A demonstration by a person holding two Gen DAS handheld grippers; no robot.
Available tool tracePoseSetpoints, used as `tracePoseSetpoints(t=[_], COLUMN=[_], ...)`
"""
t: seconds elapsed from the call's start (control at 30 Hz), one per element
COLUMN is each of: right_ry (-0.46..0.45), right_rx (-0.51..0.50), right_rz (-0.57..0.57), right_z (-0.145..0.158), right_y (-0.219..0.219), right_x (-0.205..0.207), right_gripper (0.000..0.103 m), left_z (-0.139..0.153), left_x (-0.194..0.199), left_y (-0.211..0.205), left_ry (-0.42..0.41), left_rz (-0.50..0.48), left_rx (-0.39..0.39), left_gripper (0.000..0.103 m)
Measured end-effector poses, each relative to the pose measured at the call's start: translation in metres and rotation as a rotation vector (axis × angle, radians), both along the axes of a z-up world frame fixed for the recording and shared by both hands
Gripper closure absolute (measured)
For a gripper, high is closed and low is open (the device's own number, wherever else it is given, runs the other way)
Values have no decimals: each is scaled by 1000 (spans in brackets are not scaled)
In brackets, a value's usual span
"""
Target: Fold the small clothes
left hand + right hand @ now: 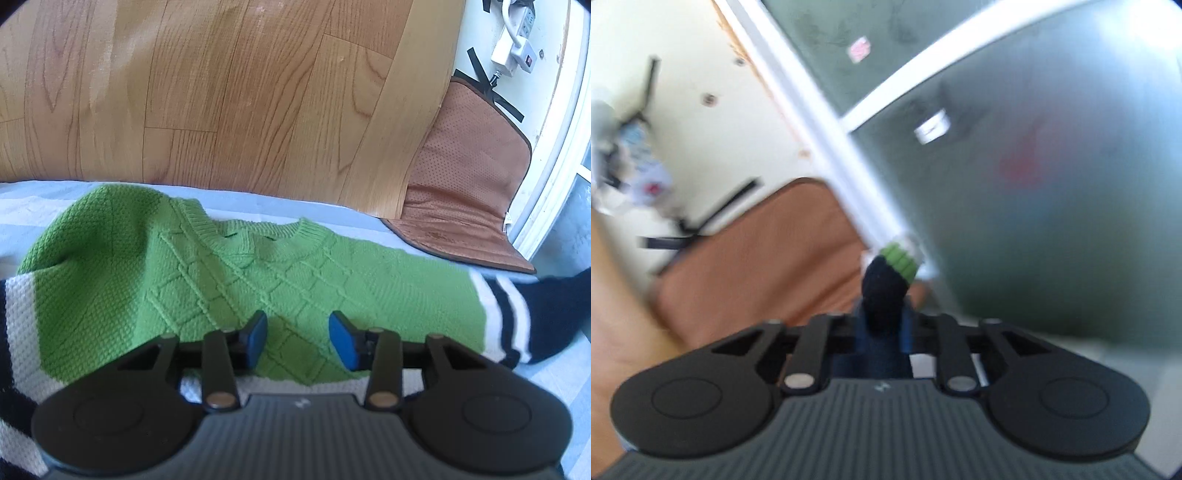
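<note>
A small green knit sweater (229,280) with white and navy striped sleeves lies on a pale blue sheet (258,206), neck towards the floor. My left gripper (298,338) is open and hovers just above the sweater's green chest, its blue pads (258,338) apart. The right sleeve (546,314) stretches off to the right. My right gripper (882,321) is shut on that sleeve's end, whose navy fabric and green cuff (897,260) stick up between the pads. The right wrist view is blurred.
A wooden floor (221,92) lies beyond the sheet's edge. A brown perforated cushion (469,177) sits at the right, also in the right wrist view (757,258). A white power strip (513,48) and a white door frame (827,140) are nearby.
</note>
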State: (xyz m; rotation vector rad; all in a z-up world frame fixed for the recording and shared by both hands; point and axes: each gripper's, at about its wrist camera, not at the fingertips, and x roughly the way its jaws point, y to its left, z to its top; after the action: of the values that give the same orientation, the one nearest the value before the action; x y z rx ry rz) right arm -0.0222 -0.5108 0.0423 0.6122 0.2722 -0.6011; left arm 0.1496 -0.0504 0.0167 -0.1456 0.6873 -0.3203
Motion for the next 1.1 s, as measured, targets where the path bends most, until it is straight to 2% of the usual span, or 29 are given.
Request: tracePoseSetpoints(t=[0.07,0.23,0.33,0.43,0.6,0.63,0.7,0.77,0.8,0.87,0.97,1.03,1.1], right_ry=[-24,-34,-27,-25,-15,-4,38,12,-5,-54,-84,-83,-57], right_rx=[116,408,513,462,372,348,329,304,257,140,-20,-68,-87], right_rz=[-13,76,125,146,107,99,96,99,127,246,491,649,805], right_z=[-13,-57,-78,-79,-78,-77,-75,-70,-59,-31,8,20,21], right_y=[-17,-22,-15,-16,-13,-10,0,10,19,47,108,151,192], right_x=[-17,-64,-89,-96,-57,-50,-31,-31,-29,-21,8,32,55], right_gripper=[62,62,62,62,60,63,95,94,94,94,94,94,94], left_z=[0,1,1,2,2,2,2,3,4,9,17,24,30], left_x=[0,-1,-1,-1,-2,-2,-2,-2,-4,-8,-14,-17,-20], left_y=[1,-1,-1,-1,-1,-1,-1,1,4,11,19,28,38], left_ry=[0,-4,-5,-5,-6,-6,-6,-11,-22,-62,-120,-148,-173], left_rz=[-3,-8,-8,-7,-7,-6,-7,-10,-12,-20,-15,6,36], left_rx=[0,7,8,8,10,10,9,-9,-29,-77,-110,-146,-175], left_gripper=[63,60,58,57,56,56,56,56,57,57,56,56,55])
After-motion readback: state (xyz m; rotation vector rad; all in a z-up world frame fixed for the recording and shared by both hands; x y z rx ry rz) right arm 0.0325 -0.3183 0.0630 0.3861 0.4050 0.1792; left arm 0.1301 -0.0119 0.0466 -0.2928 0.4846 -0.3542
